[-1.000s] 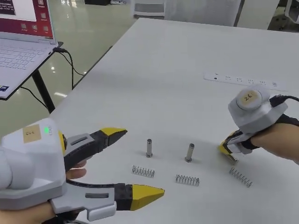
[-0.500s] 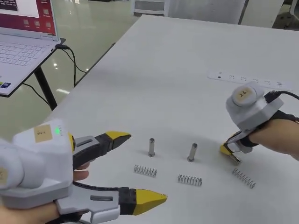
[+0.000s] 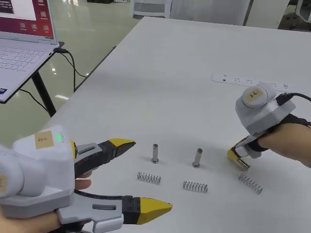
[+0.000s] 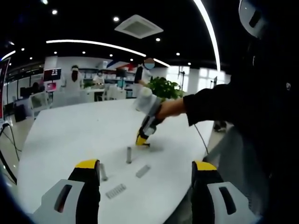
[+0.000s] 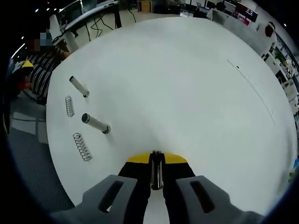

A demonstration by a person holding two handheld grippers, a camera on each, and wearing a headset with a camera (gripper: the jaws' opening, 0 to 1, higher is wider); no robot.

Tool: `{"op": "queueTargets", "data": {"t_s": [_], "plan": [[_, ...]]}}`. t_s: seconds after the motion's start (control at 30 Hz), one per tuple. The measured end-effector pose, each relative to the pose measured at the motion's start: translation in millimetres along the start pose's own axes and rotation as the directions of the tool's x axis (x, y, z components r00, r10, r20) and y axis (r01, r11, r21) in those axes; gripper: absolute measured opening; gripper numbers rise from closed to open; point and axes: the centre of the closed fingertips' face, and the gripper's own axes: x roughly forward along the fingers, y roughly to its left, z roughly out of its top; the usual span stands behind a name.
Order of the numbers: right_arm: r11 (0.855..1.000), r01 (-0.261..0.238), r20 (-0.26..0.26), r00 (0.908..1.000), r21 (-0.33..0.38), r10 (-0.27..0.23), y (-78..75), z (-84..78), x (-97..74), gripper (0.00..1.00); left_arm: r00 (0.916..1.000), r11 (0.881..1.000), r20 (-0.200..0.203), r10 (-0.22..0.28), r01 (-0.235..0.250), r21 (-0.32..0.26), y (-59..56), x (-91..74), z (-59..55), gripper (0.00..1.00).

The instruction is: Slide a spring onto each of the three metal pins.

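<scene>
Two metal pins (image 3: 155,153) (image 3: 197,158) stand upright on the white table. A third pin (image 3: 241,163) is tilted, with its lower end at the tabletop, and my right gripper (image 3: 237,158) is shut on it. In the right gripper view that pin (image 5: 156,170) lies between the closed yellow jaws. Three springs lie flat in front of the pins: left (image 3: 148,177), middle (image 3: 195,186), right (image 3: 250,183). My left gripper (image 3: 146,174) hovers open at the near left, nothing between its jaws. The left gripper view (image 4: 145,165) looks toward a standing pin (image 4: 129,154) and a spring (image 4: 142,171).
A white power strip (image 3: 255,82) lies at the back right of the table (image 3: 184,73). A laptop (image 3: 22,43) sits on a stand off the table's left edge, with a cable (image 3: 73,63) hanging. People stand in the background (image 4: 74,77).
The head camera shifted slightly. My right gripper stays shut on the pin at the same spot near the table; the left gripper remains open and barely moved.
</scene>
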Motion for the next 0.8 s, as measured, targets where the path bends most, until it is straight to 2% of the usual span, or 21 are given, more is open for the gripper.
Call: {"op": "queueTargets", "data": {"t_s": [0.27, 0.33, 0.6, 0.8], "plan": [[1.000, 0.019, 0.049, 0.9986, 0.018, -0.020, 5.7, -6.0, -21.9, 0.05, 0.9997, 1.000, -0.009, -0.021, 0.021, 0.016, -4.8, 1.2, -1.3, 0.77], [0.999, 0.026, 0.062, 0.9977, 0.023, -0.027, 3.5, -7.8, -23.6, 0.05, 0.9996, 0.999, -0.012, -0.025, 0.026, 0.021, -6.2, 1.5, -1.7, 0.77], [0.998, 0.033, 0.103, 0.9940, 0.058, -0.039, 13.5, -16.9, -33.6, 0.05, 0.9992, 0.999, -0.016, -0.037, 0.037, 0.034, -10.2, 2.0, -2.1, 0.76], [0.997, 0.042, 0.167, 0.9845, 0.063, -0.052, 14.2, -11.3, -36.6, 0.05, 0.9986, 0.998, -0.023, -0.047, 0.048, 0.043, -13.6, 2.5, -3.0, 0.76]]}}
